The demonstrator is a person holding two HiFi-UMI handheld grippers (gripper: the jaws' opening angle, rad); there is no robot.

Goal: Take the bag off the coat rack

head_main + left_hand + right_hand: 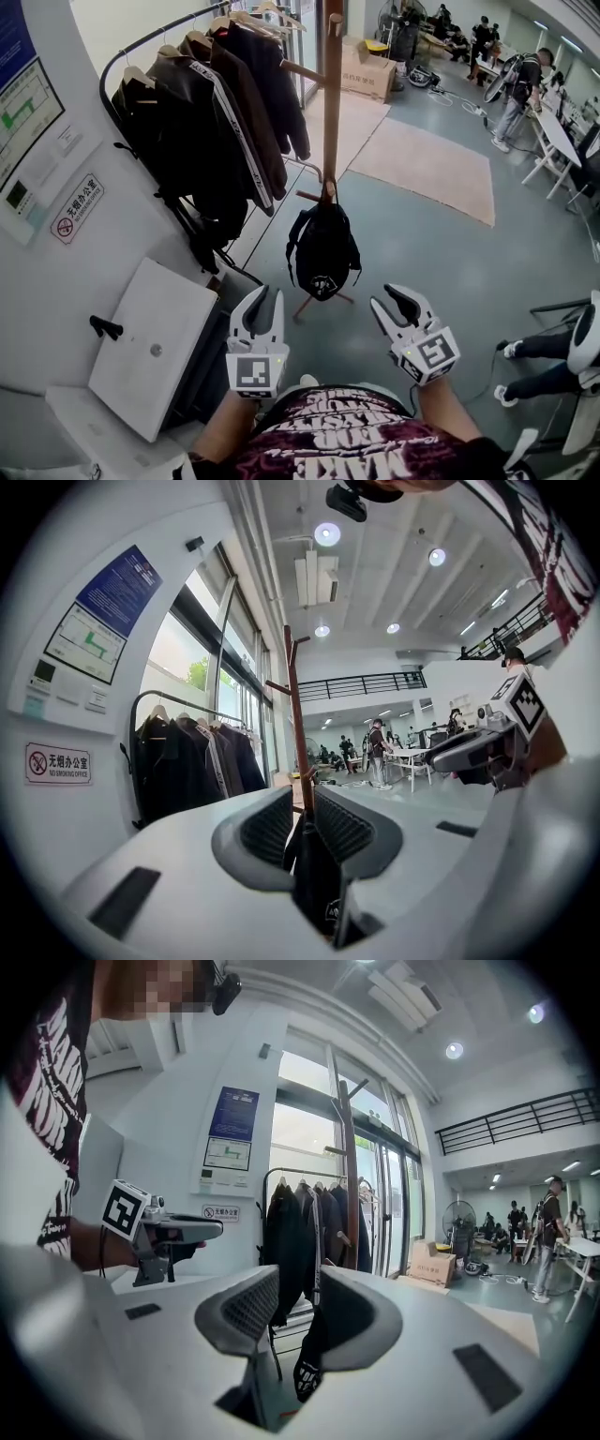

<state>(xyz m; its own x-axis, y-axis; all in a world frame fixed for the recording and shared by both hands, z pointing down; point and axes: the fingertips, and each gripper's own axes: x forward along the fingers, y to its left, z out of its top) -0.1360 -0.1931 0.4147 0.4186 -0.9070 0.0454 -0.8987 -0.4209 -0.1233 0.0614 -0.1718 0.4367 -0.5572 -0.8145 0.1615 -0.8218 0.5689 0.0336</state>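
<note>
where the head view looks down, the black bag hangs on a low peg of the coat rack at frame centre, the left gripper and right gripper below, clear of it. in the left gripper view the jaws stand parted and empty, the bag beyond them. the right gripper view shows the same, bag at lower centre.
</note>
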